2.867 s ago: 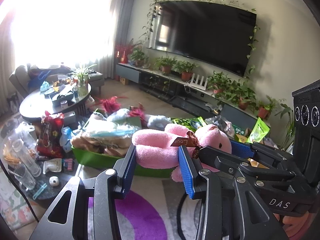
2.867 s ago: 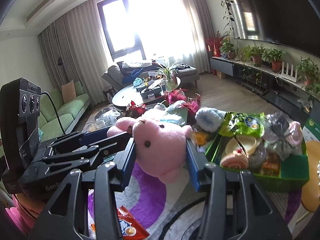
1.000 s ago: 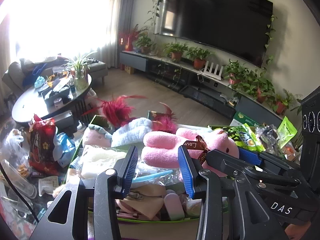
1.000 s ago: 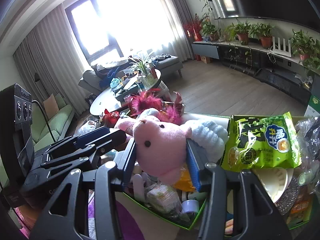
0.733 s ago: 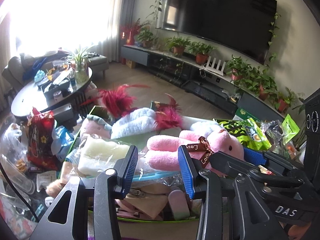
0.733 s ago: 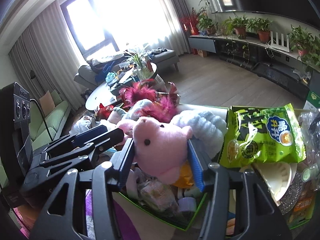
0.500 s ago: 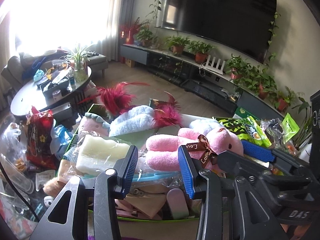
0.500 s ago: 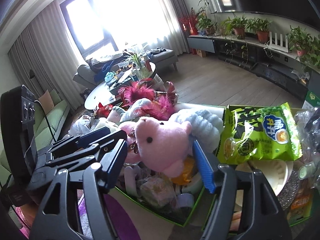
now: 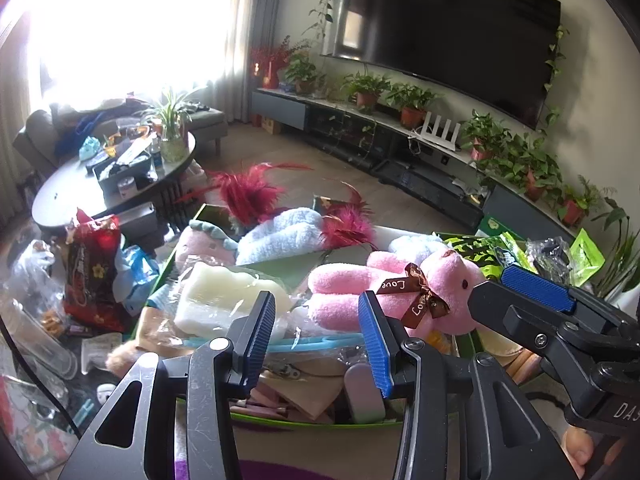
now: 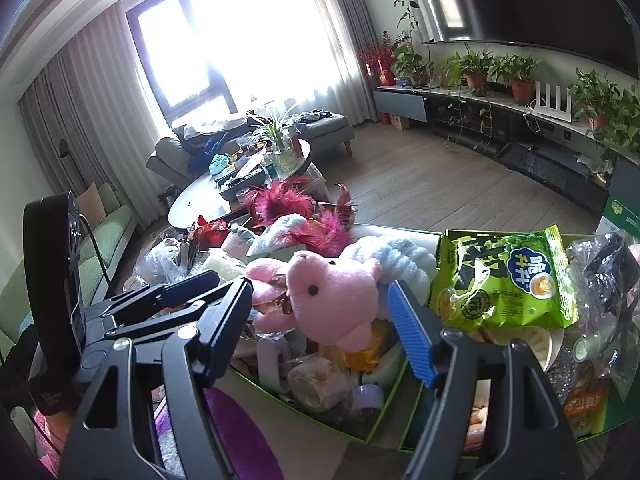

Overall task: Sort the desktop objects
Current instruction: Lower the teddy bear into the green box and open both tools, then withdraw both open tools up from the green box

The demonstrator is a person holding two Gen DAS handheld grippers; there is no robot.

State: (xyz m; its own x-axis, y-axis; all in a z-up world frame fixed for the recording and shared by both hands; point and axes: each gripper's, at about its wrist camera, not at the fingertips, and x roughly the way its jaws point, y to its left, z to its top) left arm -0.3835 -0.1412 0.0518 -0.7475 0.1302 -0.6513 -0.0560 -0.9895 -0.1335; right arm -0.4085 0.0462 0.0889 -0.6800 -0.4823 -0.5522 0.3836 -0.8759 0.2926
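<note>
A pink plush pig (image 9: 400, 292) with a brown ribbon lies on top of the things in a green box (image 9: 300, 426). My left gripper (image 9: 316, 332) hovers just before the pig's legs. Its jaws are opening and its pads (image 9: 372, 344) do not press the toy. My right gripper (image 10: 320, 320) stands open wide around the pig's head (image 10: 332, 300), with a small gap on each side. The right gripper's blue pad (image 9: 536, 288) shows at the right of the left wrist view.
The green box (image 10: 320, 416) is crammed with a blue fluffy toy (image 9: 280, 232), red feathers (image 9: 248, 192) and wrapped items. A green snack bag (image 10: 504, 284) tops the neighbouring box. A red snack bag (image 9: 92, 272) and a round coffee table (image 9: 60, 200) are to the left.
Both grippers carried the pink pig over the green box. The right jaws then spread wide, the left let go, and the pig now rests on the box's contents.
</note>
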